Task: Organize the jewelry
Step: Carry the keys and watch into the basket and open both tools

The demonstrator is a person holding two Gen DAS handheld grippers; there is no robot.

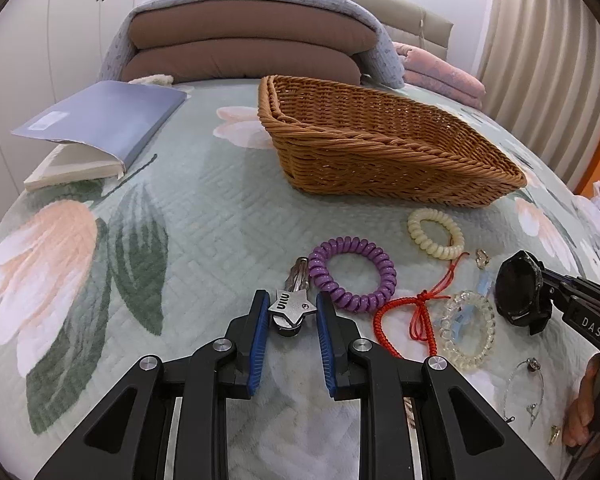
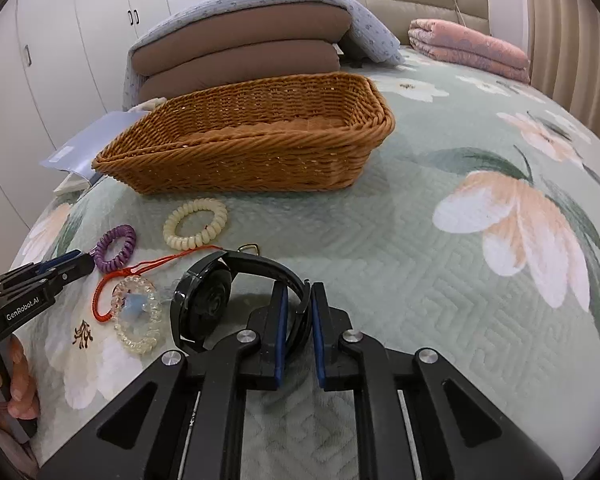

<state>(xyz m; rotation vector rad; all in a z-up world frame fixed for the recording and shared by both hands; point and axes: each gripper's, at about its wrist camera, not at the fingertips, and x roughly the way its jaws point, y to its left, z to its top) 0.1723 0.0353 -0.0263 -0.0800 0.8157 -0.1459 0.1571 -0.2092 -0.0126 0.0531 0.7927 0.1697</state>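
Silver metal: star-shaped hair clip (image 1: 293, 305) sitting between the blue pads of the left gripper (image 1: 293, 312), pads close on either side, contact not clear enough to say gripped or merely straddled. Black watch (image 2: 204, 300) off the quilt, strap pinched between the nearly closed pads of the right gripper (image 2: 299, 304), dial hanging to the left of the fingers.

Spread over the near part of the floral bedspread (image 1: 204, 216): purple coil bracelet (image 1: 353, 275) just beyond the clip, cream coil bracelet (image 1: 435, 233) further toward the basket, red cord bracelet (image 1: 408, 318) touching a clear coil bracelet (image 1: 469, 330) with a pale blue piece inside it. Thin silver bangle (image 1: 524, 390) and small gold ring (image 1: 554, 434) near the bedspread's near right edge.

Wicker basket (image 1: 380, 148) standing beyond the jewelry toward the bed's middle, low rim facing the pieces, interior showing nothing. Open quilt between cream bracelet and basket front. Wide bare stretch right of the basket in the right wrist view. Blue book (image 1: 100, 120) at the left edge, stacked pillows (image 1: 244, 44) at the far end.
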